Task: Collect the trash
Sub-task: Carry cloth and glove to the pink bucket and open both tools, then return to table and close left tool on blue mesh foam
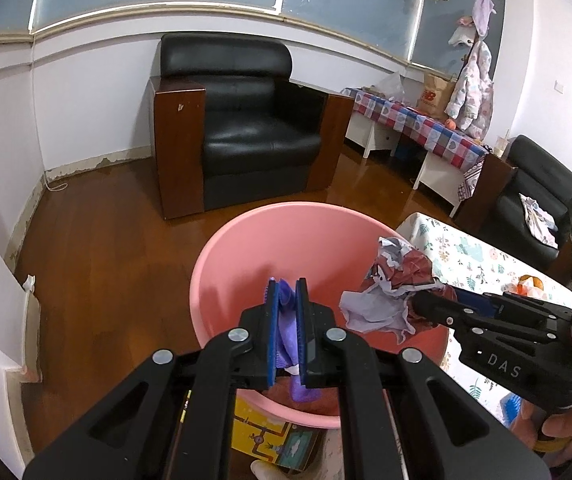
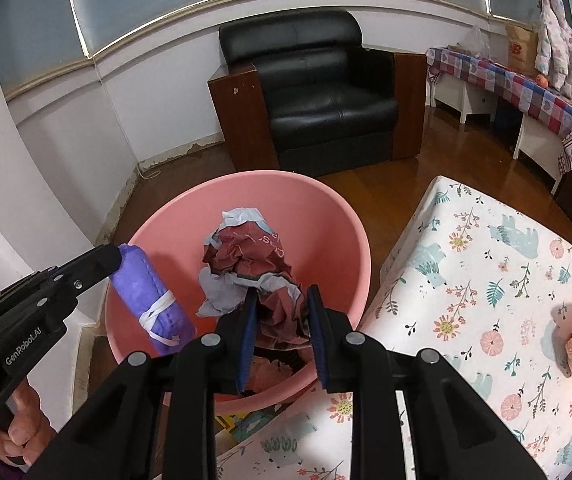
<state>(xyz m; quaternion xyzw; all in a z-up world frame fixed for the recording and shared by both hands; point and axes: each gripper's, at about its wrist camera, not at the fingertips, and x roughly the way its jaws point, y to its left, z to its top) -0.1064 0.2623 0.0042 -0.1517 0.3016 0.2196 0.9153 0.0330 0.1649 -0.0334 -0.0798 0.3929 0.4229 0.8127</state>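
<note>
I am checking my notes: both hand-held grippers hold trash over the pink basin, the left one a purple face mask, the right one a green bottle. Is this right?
Not quite. The right hand-held gripper holds crumpled dark red and white paper, not a green bottle, as the right wrist view shows. The left hand-held gripper does hold the purple face mask over the pink basin.

Room was evenly, softly lit; source not visible. Glossy wood floor (image 1: pixel 118 240) threw pale reflections beside the black armchair (image 1: pixel 246 120). Strong fisheye bending curved the window frame (image 2: pixel 206 4) and walls; dark vignette filled the corners of both views. Focus was fairly sharp, slightly soft at edges.
</note>
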